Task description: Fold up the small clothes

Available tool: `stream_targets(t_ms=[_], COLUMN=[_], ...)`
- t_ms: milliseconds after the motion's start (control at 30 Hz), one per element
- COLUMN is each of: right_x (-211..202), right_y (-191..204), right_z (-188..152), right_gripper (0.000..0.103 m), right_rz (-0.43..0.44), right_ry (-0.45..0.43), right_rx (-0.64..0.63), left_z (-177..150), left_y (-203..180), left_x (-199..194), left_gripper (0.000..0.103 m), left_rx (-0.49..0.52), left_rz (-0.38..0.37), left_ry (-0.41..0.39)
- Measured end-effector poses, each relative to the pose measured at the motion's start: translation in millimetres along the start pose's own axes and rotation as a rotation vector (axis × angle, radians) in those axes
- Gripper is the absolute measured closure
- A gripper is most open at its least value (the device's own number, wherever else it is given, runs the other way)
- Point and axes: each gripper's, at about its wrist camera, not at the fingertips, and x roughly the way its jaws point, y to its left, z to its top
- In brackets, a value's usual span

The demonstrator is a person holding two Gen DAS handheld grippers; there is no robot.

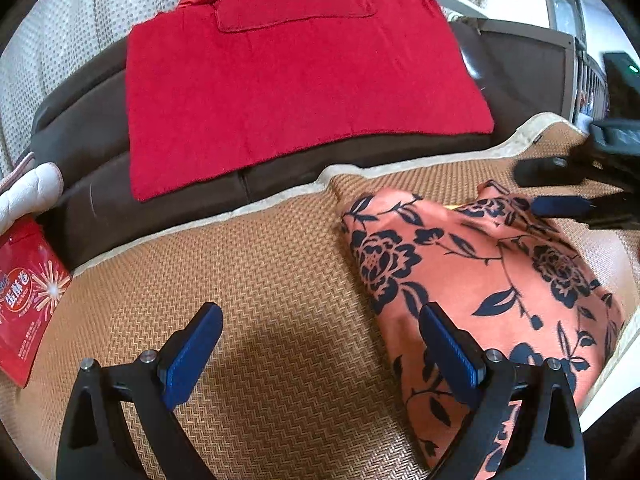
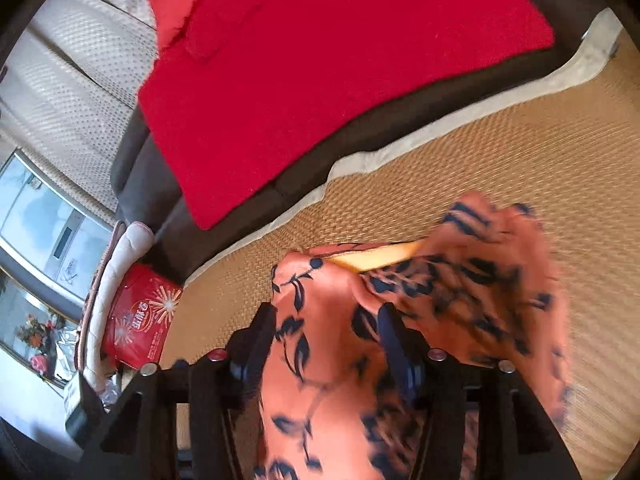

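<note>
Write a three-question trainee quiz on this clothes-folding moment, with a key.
1. True or false: the left gripper is shut on the floral garment.
2. What does the floral garment lie on? A) the red towel B) the woven mat C) the red snack bag
3. Fill in: cloth of the garment runs between the fingers of the ____ gripper.

Key
1. False: its jaws stand open over the mat, empty.
2. B
3. right
</note>
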Motion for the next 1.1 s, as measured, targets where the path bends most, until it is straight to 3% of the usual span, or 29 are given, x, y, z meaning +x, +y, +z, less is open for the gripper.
stream_targets(t_ms=[300, 467, 533, 667, 767, 933, 1100], right_x=[-46.3, -62.8, -65.1, -58.9, -52.6, -37.8, -32.7], right_y=[-38.0, -76.4, -92.8, -122.7, -132.7, -145.1, -153.9], right_z=[-22.8, -28.3, -28.7, -30.6, -32.1, -30.2, -28.6], right_gripper=[0.036, 0.033, 0.024, 0.024, 0.024, 0.024, 0.023], right_rz=[-0.078, -0.08, -0.063, -0.028, -0.026, 0.049, 0.14], right_ry=[-0.039, -0.06, -0.075, -0.053, -0.023, 0.04, 0.045], right_rx=[0.045, 0.145, 0.198, 0.3, 0.319, 0.334, 0.324], left_z=[9.4, 8.9, 6.5, 3.8, 3.5, 4.3, 5.0], left_y=[-9.9, -10.5, -12.2, -16.4, -16.9, -20.9, -28.4], left_x=[-10.7, 3.1, 12.3, 26.4, 34.1, 39.2, 48.5], left_gripper=[0.005, 0.005, 0.005, 0.005, 0.005, 0.005, 0.005], left_rx=[-0.008, -0.029, -0.04, -0.064, -0.104, -0.134, -0.129], left_rz=[-0.047, -0.202, -0.276, -0.336, -0.391, -0.452, -0.488], left_ry=[-0.028, 0.048, 0.103, 0.164, 0.201, 0.264, 0.289])
